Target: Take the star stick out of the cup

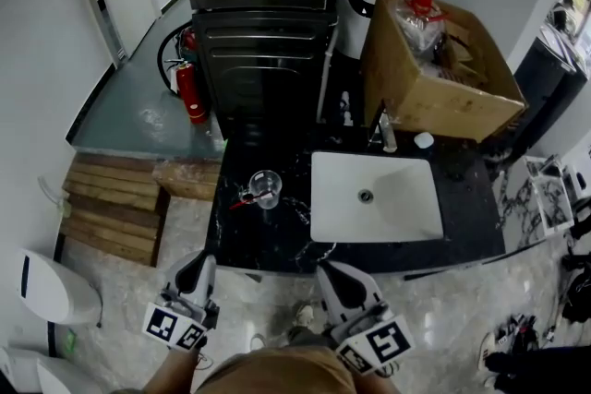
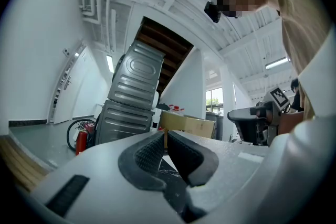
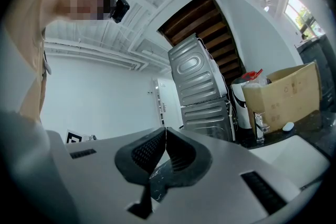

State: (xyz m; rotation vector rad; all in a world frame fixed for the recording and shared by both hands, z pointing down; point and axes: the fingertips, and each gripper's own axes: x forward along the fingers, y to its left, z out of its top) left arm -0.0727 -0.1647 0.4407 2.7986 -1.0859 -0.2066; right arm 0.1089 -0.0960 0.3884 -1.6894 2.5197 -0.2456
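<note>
A clear plastic cup (image 1: 266,187) stands on the black marble counter (image 1: 277,240), left of the sink. A red star stick (image 1: 246,197) leans out of the cup toward the left. My left gripper (image 1: 205,259) hovers below the counter's front edge, shut with nothing between its tips. My right gripper (image 1: 325,270) hangs by the counter's front edge to the right, also shut and empty. In the left gripper view the jaws (image 2: 164,136) meet at the tips, and in the right gripper view the jaws (image 3: 166,135) meet too. The cup appears in neither gripper view.
A white sink (image 1: 374,197) with a tap (image 1: 387,135) is set into the counter. A cardboard box (image 1: 434,60) stands at the back right, a grey appliance stack (image 1: 260,14) behind. A red fire extinguisher (image 1: 190,92) and a wooden pallet (image 1: 113,208) are at the left.
</note>
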